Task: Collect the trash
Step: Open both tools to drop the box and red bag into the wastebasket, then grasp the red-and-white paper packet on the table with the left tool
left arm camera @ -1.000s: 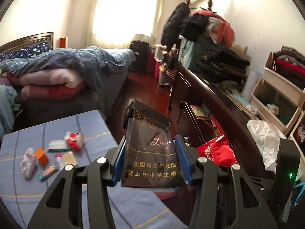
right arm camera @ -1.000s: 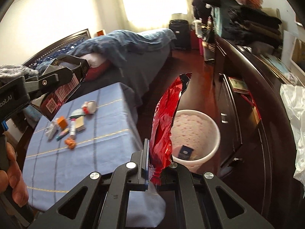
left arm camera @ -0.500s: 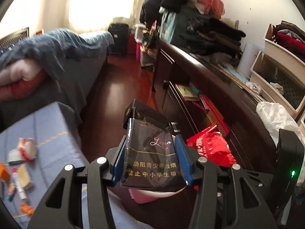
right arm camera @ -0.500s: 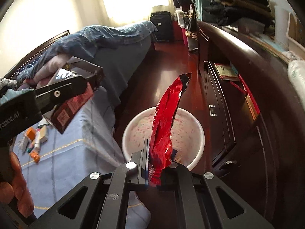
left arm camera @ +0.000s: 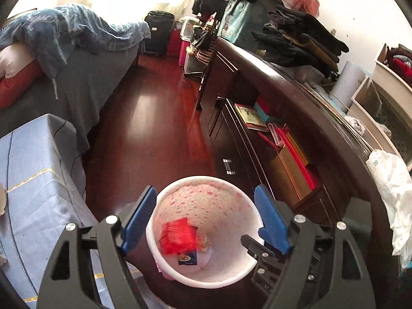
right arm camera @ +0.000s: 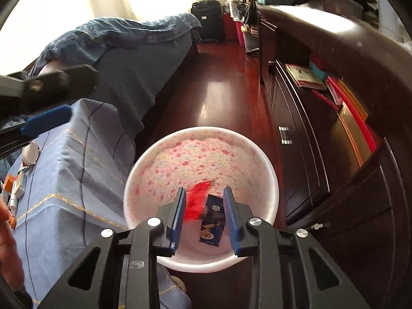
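Observation:
A white bin with pink flowers (left arm camera: 206,180) (right arm camera: 154,159) stands on the floor below both grippers. My left gripper (left arm camera: 206,219) is open and empty above it. My right gripper (right arm camera: 204,215) is open; the red wrapper (right arm camera: 195,200) is blurred between its pads, falling into the bin. In the left wrist view the red wrapper (left arm camera: 177,237) lies in the bin beside a small blue packet (left arm camera: 188,257) (right arm camera: 212,219). The dark cigarette box is out of sight. Several small trash items (right arm camera: 18,185) lie on the blue tablecloth (right arm camera: 64,180).
A dark wooden sideboard (left arm camera: 296,118) with books and red folders runs along the right. A bed with a blue blanket (left arm camera: 64,31) is at left. A black suitcase (left arm camera: 158,31) stands at the far wall. A white plastic bag (left arm camera: 391,180) lies on the sideboard.
Both grippers moved over the bin and opened. The left let go of the dark cigarette box. The right let go of the red wrapper, which drops into the bin.

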The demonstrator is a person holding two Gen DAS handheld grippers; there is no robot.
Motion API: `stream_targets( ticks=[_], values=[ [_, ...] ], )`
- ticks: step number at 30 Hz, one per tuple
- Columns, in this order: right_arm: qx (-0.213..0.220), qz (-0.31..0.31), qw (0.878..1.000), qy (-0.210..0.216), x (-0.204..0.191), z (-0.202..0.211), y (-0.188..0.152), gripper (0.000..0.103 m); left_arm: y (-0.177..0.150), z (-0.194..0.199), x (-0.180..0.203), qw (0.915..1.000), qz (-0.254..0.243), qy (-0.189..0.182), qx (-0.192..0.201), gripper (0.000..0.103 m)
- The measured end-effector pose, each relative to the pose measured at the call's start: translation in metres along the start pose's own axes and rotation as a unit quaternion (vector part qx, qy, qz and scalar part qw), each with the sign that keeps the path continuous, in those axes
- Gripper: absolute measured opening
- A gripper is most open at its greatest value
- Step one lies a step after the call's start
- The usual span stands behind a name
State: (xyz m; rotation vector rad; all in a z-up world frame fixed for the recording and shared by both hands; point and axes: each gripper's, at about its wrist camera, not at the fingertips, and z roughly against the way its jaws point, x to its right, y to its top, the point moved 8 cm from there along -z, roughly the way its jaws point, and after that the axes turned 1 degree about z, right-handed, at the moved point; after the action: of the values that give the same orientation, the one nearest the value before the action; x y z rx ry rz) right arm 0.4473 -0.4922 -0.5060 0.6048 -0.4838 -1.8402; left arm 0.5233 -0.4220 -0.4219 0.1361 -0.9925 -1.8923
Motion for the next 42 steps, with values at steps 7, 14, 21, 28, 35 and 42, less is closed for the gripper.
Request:
stream_targets(
  ticks=[7, 14, 21, 28, 35, 42],
  values=[
    [0.002, -0.001, 1.000, 0.003, -0.016, 0.026, -0.008, 0.043, -0.005, 0.042, -0.028, 0.9983, 0.018, 0.054, 0.010, 0.084],
    [0.003, 0.020, 0.999, 0.050, -0.078, 0.070, -0.024, 0.058, -0.027, 0.118, -0.095, 0.9850, 0.036, 0.167, 0.028, 0.094],
    [-0.005, 0.080, 0.991, 0.103, -0.160, 0.091, -0.041, 0.059, -0.015, 0.140, -0.198, 0.9661, 0.074, 0.246, 0.022, 0.097],
    [-0.018, 0.111, 0.985, 0.128, -0.205, 0.082, -0.044, 0.059, 0.008, 0.098, -0.281, 0.9571, 0.120, 0.264, -0.005, 0.097],
    [-0.024, 0.121, 0.983, 0.134, -0.226, 0.068, -0.038, 0.059, -0.001, 0.066, -0.301, 0.9598, 0.119, 0.252, -0.035, 0.072],
    [-0.021, 0.131, 0.981, 0.142, -0.247, 0.069, -0.034, 0.059, -0.010, 0.112, -0.295, 0.9635, 0.150, 0.221, 0.014, 0.072]
  ],
)
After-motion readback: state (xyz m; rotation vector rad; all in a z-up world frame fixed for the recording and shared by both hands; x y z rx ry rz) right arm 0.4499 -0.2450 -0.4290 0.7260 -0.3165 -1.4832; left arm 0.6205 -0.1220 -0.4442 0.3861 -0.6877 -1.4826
